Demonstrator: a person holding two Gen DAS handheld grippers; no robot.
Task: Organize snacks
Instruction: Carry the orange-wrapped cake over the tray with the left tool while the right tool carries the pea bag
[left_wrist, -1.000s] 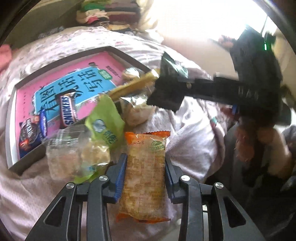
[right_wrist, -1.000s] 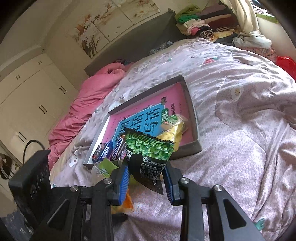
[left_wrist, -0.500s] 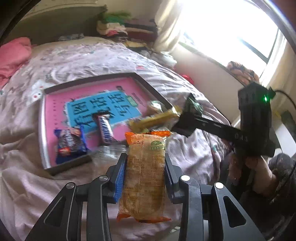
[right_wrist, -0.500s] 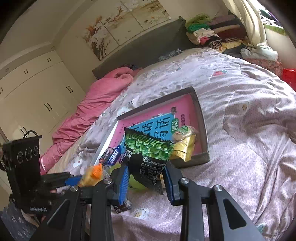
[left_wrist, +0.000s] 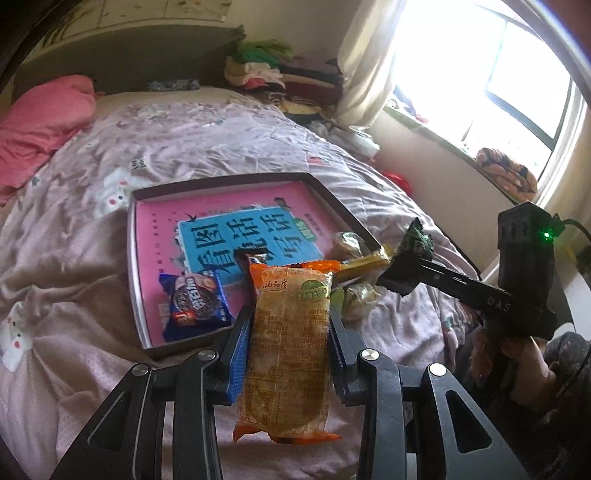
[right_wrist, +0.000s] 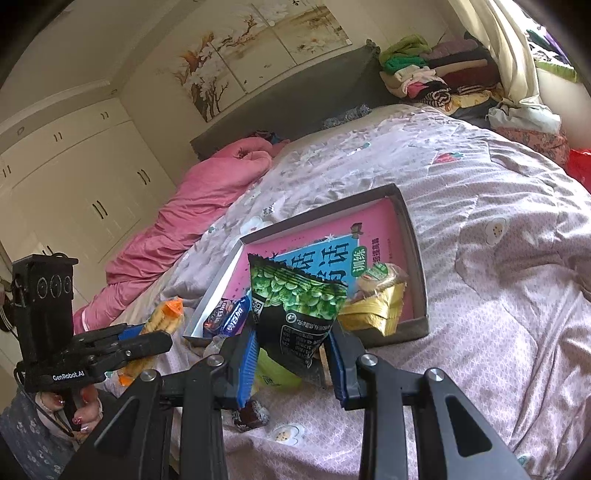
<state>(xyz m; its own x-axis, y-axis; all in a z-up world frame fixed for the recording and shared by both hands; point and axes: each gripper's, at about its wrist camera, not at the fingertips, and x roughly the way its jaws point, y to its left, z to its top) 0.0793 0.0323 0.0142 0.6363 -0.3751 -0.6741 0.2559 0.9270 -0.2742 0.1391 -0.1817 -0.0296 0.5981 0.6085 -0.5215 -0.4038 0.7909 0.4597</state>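
Observation:
My left gripper (left_wrist: 288, 354) is shut on an orange-ended cake packet (left_wrist: 288, 347), held above the bed in front of the grey tray (left_wrist: 133, 258) with its pink and blue lining. My right gripper (right_wrist: 291, 354) is shut on a green pea snack bag (right_wrist: 295, 306), also raised near the tray's front edge. In the tray lie a blue Oreo pack (left_wrist: 195, 306), a Snickers bar (left_wrist: 251, 256) partly hidden, a gold packet (right_wrist: 376, 314) and a small round cake (right_wrist: 380, 278). The right gripper also shows in the left wrist view (left_wrist: 406, 273), the left gripper in the right wrist view (right_wrist: 147, 339).
Loose snacks lie on the pink bedspread before the tray: a light green packet (right_wrist: 273, 373), a dark small candy (right_wrist: 247, 413), clear-wrapped cakes (left_wrist: 354, 295). A pink quilt (right_wrist: 177, 221) is at the left, folded clothes (left_wrist: 280, 74) at the headboard, a window (left_wrist: 498, 74) at the right.
Both grippers have lifted and pulled back from the snack pile, each keeping its packet. The tray and bed now show from higher and farther away.

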